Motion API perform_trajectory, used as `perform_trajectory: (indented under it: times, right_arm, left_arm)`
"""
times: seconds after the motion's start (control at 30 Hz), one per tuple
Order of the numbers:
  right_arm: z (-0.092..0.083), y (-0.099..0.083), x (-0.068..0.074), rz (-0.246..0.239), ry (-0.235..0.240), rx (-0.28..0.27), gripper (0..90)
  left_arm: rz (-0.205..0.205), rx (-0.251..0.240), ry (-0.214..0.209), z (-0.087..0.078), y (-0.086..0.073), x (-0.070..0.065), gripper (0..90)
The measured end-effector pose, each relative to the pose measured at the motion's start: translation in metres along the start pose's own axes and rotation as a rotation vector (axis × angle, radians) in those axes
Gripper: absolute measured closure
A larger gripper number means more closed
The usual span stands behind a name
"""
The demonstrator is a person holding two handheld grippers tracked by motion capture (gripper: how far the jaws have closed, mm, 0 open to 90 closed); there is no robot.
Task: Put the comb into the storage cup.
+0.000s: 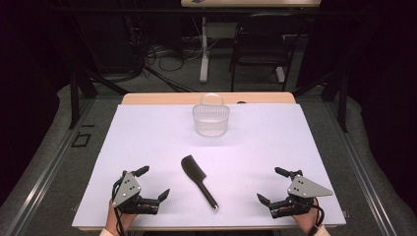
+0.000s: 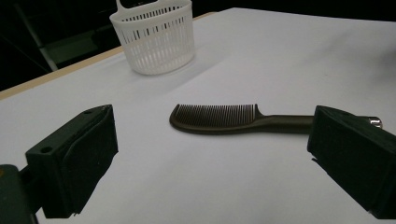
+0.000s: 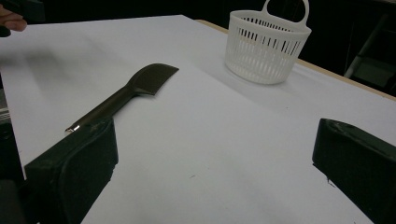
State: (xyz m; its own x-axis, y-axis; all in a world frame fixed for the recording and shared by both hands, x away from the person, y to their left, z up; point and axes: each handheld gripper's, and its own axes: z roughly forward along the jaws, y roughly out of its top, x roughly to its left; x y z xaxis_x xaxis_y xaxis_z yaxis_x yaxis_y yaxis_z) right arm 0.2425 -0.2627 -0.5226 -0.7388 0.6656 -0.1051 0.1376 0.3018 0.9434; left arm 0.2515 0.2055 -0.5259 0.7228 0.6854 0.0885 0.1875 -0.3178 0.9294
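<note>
Lower left of the high view: left gripper (image 1: pixel 154 182), held in a hand (image 1: pixel 117 222) at the near table edge, jaws spread wide, nothing between them. Lower right of the same view: right gripper (image 1: pixel 273 186), likewise held at the near edge, jaws wide apart and empty, grey three-cornered plate on top.

Lower centre, between the two grippers and touching neither: dark comb (image 1: pixel 198 180), flat on the white table cover (image 1: pixel 147 137), toothed head toward the upper left, slim handle running to the lower right and ending in a small shiny tip. In the left gripper view: comb (image 2: pixel 224 119) at mid-frame beyond the open jaws, teeth pointing up the frame, handle end hidden behind the jaw at the right. In the right gripper view: comb (image 3: pixel 126 95) in the left half, handle tip just above the left-hand jaw, head toward the upper centre.

Upper centre of the high view, well apart from the comb: white slotted basket (image 1: pixel 211 119) with a loop handle, upright near the far edge of the table cover. Same basket at upper left in the left gripper view (image 2: pixel 154 39) and at upper right in the right gripper view (image 3: pixel 266 44).

Beyond the table, top of the high view: dark chair (image 1: pixel 260 44) and floor cables, dimly lit.
</note>
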Motion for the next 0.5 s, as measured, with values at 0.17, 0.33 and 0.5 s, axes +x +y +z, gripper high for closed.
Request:
perform_trajectory:
  times: [0.17,0.33,0.5]
  right_arm:
    - [0.001,0.0,0.0,0.0,0.003,0.004,0.0]
    - [0.0,0.0,0.0,0.0,0.0,0.005,0.0]
    - [0.001,0.0,0.0,-0.002,0.005,0.003,0.0]
  left_arm:
    - [-0.001,0.021,-0.027,0.007,0.005,-0.004,1.1]
    - [-0.01,0.037,-0.038,0.015,0.011,-0.006,0.5]
    - [-0.007,0.04,-0.064,0.023,0.016,-0.01,0.2]
